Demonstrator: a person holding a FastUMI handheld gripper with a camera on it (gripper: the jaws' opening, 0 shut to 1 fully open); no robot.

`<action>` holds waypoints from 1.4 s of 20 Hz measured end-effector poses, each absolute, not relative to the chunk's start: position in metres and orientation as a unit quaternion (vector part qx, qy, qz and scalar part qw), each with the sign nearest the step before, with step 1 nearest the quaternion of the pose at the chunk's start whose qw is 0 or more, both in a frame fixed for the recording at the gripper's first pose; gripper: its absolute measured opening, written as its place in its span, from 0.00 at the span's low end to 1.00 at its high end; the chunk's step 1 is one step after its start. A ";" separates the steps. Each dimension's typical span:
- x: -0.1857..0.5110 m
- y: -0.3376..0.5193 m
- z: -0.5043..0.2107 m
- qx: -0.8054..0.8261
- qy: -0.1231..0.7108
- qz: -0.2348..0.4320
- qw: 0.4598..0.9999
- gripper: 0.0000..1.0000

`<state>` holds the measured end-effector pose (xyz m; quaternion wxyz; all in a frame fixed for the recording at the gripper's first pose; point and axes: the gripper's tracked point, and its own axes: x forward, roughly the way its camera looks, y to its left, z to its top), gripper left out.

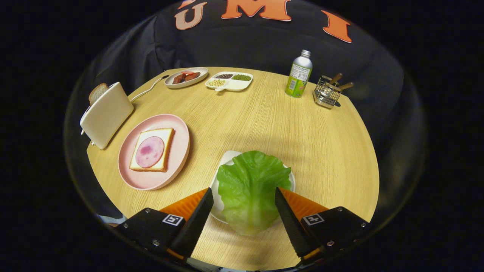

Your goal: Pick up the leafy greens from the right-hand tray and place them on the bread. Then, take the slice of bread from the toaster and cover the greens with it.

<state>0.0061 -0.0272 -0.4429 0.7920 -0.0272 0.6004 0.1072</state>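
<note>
Leafy greens (251, 189) between hand-held gripper (244, 198) fingers (spread apart), on white tray (224, 163)

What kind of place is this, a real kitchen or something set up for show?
Probably a staged breakfast table in a booth, not a real kitchen: a round wooden table against black cloth, with a toaster, a pink plate of bread and ham. The gripper has its jaws open around a lettuce leaf.

A round desk (264, 121) of pale wood grain stands against the booth's wall (245, 45) of creased black cloth, lit brightest across its middle and falling into shadow toward the far edge and sides.
</note>
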 end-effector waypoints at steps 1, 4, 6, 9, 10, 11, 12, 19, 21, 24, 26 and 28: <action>0.007 -0.027 -0.447 -0.023 0.607 0.106 0.787 0.97; 0.008 -0.036 -0.462 -0.031 0.622 0.093 0.777 0.93; 0.005 -0.040 -0.472 -0.036 0.635 0.084 0.767 0.90; 0.000 -0.038 -0.483 -0.028 0.650 0.085 0.755 0.86; 0.002 -0.036 -0.484 -0.019 0.647 0.084 0.758 0.84; 0.002 -0.037 -0.483 -0.014 0.648 0.086 0.757 0.83; 0.003 -0.039 -0.485 -0.014 0.645 0.087 0.759 0.79; 0.007 -0.042 -0.486 -0.002 0.626 0.069 0.777 0.32; 0.007 -0.040 -0.485 -0.005 0.623 0.070 0.779 0.15; 0.007 -0.038 -0.484 0.010 0.630 0.056 0.775 0.06; 0.012 -0.034 -0.477 0.026 0.624 0.058 0.779 0.05; 0.018 -0.031 -0.467 0.035 0.613 0.058 0.787 0.05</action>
